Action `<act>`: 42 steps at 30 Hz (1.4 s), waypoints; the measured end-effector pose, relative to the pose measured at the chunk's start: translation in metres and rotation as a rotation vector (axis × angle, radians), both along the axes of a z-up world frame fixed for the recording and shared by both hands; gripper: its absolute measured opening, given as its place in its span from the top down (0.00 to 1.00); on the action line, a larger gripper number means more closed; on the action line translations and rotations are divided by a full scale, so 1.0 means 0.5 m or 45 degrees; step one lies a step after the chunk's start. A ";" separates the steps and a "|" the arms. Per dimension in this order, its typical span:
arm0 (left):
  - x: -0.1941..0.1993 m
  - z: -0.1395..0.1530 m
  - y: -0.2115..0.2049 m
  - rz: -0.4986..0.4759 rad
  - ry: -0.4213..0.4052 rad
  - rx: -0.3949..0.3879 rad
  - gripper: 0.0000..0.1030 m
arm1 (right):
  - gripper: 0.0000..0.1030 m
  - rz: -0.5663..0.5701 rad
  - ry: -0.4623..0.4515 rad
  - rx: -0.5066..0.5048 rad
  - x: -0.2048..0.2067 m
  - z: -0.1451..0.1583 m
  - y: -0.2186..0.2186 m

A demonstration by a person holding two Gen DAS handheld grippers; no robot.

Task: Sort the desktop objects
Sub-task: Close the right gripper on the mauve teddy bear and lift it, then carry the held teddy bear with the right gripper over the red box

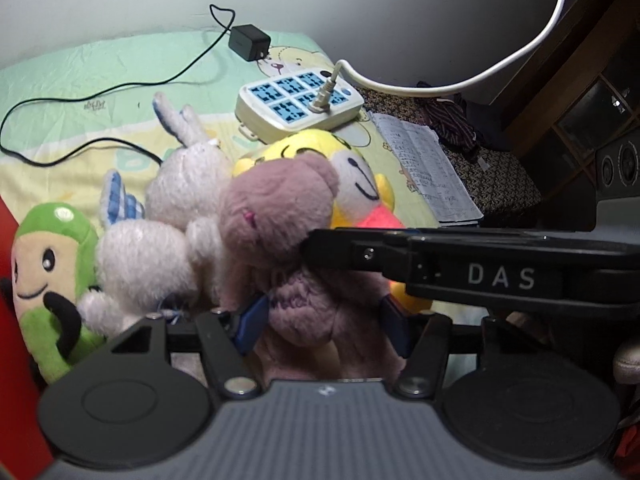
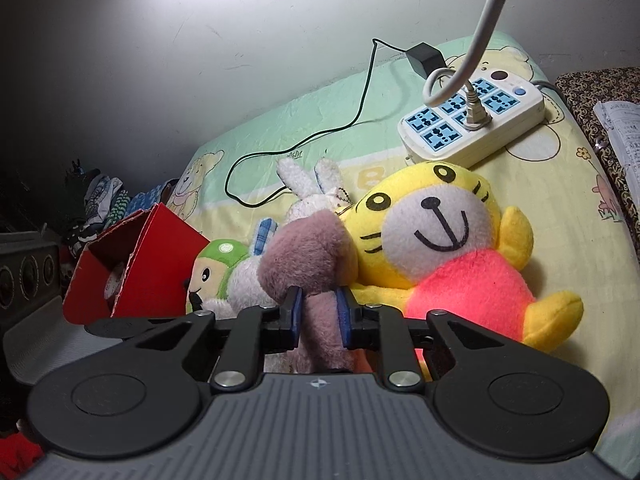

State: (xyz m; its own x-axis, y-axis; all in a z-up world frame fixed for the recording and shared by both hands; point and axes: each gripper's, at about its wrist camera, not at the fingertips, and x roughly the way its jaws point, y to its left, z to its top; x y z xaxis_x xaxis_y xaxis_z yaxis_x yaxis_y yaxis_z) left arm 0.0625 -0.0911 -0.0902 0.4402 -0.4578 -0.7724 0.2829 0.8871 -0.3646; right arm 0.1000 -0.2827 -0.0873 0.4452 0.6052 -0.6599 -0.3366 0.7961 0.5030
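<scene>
A mauve teddy bear (image 1: 280,216) fills the middle of the left wrist view. My left gripper (image 1: 324,328) is shut on its body, with a blue pad pressed into each side. From the right, one of the right gripper's fingers (image 1: 360,256) reaches in at the bear's neck. In the right wrist view my right gripper (image 2: 320,316) is shut on a narrow part of the bear (image 2: 308,256). Around it lie a yellow tiger plush (image 2: 440,232), a white rabbit plush (image 1: 180,184) and a green plush (image 1: 52,256).
An open red box (image 2: 152,268) stands at the left, beside the green plush. A white power strip (image 2: 472,120) with a plugged-in white cable, a black adapter (image 1: 248,42) with its thin cord, and a written notebook (image 1: 428,168) lie on the cartoon bed sheet (image 1: 80,68).
</scene>
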 end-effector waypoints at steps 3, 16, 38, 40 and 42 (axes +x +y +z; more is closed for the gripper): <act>-0.011 -0.018 0.000 0.023 -0.025 0.075 0.20 | 0.76 0.042 -0.020 -0.037 -0.006 -0.004 0.012; 0.001 -0.084 0.005 0.001 0.106 -0.002 0.29 | 0.73 0.081 0.018 -0.081 -0.014 -0.024 0.030; -0.150 0.001 0.006 -0.149 -0.026 0.074 0.41 | 0.80 0.094 -0.013 -0.076 -0.158 0.033 0.043; -0.164 0.003 0.014 -0.161 -0.025 0.064 0.41 | 0.80 0.074 0.009 -0.073 -0.166 0.030 0.044; -0.177 0.003 0.022 -0.161 -0.031 0.066 0.41 | 0.80 0.065 0.040 -0.054 -0.176 0.026 0.047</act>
State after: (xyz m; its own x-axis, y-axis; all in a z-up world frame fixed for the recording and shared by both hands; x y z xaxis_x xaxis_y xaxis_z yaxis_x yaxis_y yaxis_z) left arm -0.0259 -0.0801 -0.0887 0.4002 -0.4706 -0.7863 0.4020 0.8612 -0.3109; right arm 0.0122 -0.2594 -0.0745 0.3932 0.5979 -0.6985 -0.3615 0.7990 0.4805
